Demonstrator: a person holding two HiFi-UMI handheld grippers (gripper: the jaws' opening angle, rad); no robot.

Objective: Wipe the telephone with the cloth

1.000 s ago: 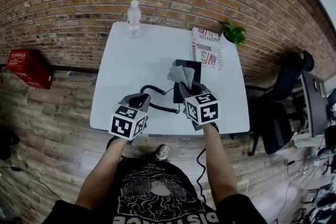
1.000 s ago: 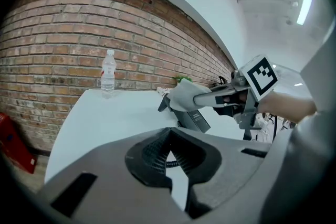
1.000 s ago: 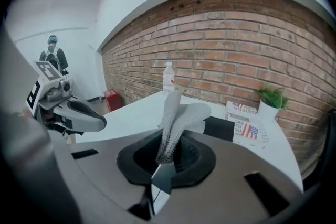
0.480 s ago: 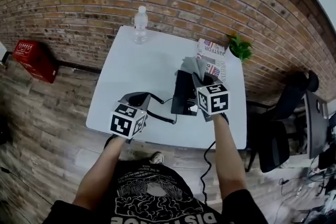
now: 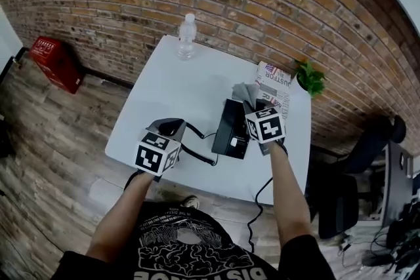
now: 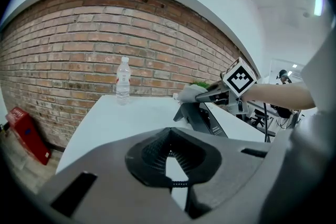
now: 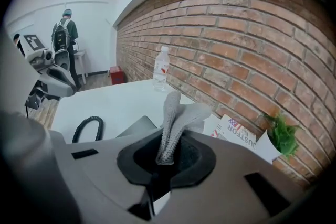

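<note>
Right tongs [image 7: 161, 157] are clamped on the cloth [image 7: 176, 113]. It looks soft, light and floppy, so we'd grip a bunched fold. Left tongs [image 6: 169, 162] look closed on the handset [image 5: 169, 126], off the telephone [image 5: 230, 131] on the counter [image 5: 170, 85]. Since a second ago, the cloth's slid toward the base's right edge.
</note>
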